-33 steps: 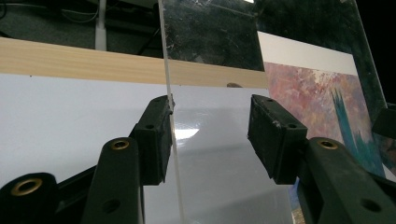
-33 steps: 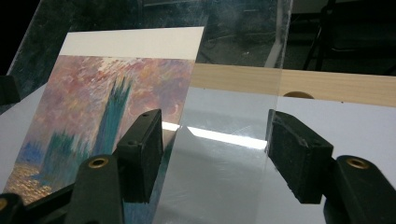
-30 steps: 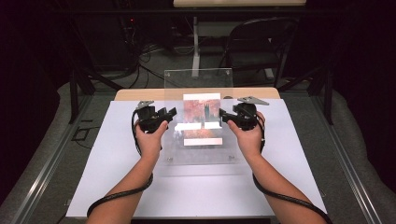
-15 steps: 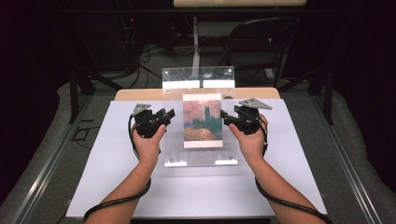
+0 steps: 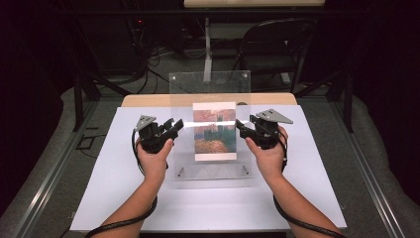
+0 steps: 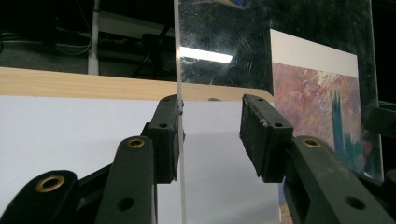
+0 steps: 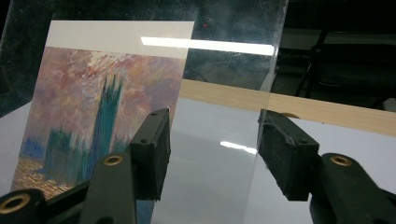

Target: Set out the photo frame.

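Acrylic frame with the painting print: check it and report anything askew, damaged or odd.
The clear acrylic frame is tipped up off the white table sheet between the left gripper and right gripper, both open astride its side edges. Its surface shows faint scuffs and glare. The painting print sits straight. Nothing looks broken.

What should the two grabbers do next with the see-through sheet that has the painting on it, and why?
Probably close both grippers on the clear acrylic sheet. The left gripper and right gripper are open with the sheet's side edges between their jaws: one left jaw sits against the edge, the other stands apart. The sheet carries the painting print and looks tilted, so a firm grip seems needed.
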Demonstrator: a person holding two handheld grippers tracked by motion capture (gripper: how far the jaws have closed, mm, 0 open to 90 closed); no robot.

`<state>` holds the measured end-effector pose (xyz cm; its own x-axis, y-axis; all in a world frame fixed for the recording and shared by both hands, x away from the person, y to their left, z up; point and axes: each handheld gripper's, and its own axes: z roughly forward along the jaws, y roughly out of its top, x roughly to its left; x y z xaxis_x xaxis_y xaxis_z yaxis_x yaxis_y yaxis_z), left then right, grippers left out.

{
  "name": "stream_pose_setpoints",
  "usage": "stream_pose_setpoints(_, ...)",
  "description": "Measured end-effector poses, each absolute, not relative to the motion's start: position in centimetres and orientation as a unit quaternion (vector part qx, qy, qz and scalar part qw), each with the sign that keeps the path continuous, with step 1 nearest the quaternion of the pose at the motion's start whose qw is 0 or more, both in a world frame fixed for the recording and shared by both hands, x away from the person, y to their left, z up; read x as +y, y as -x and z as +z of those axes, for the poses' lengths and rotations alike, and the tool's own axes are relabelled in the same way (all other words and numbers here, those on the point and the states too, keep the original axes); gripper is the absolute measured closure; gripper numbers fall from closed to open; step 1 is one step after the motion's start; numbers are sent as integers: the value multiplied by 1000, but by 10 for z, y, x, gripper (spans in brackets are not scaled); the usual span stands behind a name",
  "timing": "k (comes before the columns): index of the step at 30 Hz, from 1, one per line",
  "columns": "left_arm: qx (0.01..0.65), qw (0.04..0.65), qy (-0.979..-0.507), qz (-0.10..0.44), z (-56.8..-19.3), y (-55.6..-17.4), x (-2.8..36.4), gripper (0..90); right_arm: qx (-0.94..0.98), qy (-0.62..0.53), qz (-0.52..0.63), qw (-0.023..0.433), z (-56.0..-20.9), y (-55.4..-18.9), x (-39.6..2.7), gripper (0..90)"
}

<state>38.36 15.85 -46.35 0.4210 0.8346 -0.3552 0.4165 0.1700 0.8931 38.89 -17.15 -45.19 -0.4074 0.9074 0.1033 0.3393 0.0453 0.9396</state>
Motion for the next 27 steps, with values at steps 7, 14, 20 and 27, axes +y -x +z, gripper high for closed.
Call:
stream_pose_setpoints(7,495,577,-622,187,-462,-372,161,611,668,-455,513,289,-450,-376,-173,476)
stream_pose_setpoints(14,482,581,-628,190,-460,-362,164,630,667,-450,517,293,-448,-364,-176,516)
stream_pose_setpoints(20,470,587,-630,193,-460,-348,166,642,667,-439,520,302,-447,-350,-178,547)
stream_pose_setpoints(27,456,590,-638,193,-459,-337,168,651,665,-433,527,307,-449,-335,-182,585)
